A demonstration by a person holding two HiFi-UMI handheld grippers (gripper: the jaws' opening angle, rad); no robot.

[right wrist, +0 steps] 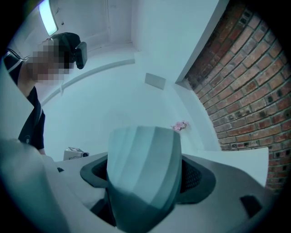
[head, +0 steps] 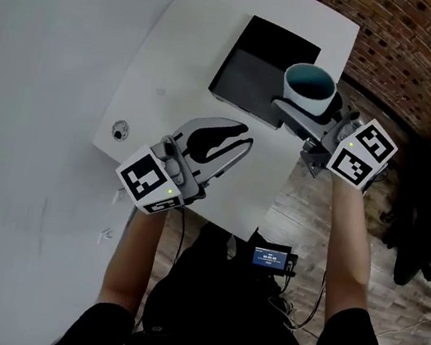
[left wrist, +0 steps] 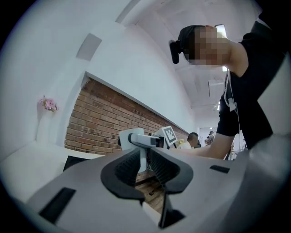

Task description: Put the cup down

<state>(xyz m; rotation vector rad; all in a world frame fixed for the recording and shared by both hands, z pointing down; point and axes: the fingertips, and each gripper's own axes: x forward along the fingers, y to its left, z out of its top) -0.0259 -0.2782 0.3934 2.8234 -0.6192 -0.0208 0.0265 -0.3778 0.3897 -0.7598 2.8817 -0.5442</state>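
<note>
A white cup [head: 308,89] with a teal inside is upright between the jaws of my right gripper [head: 299,108], which is shut on its sides. It sits over the near right corner of a black box [head: 259,68]; whether it touches the box I cannot tell. In the right gripper view the cup [right wrist: 143,173] fills the space between the pads. My left gripper [head: 242,141] hovers over the white table [head: 186,55], left of the cup. Its jaws stand close together with a narrow gap and nothing between them. From the left gripper view [left wrist: 144,164] the right gripper's marker cube [left wrist: 169,133] shows ahead.
A small round object [head: 119,131] lies on the table near its left edge. A brick wall [head: 419,46] runs along the far right, with wooden floor [head: 308,209] past the table's right edge. Other people [left wrist: 193,139] stand far off.
</note>
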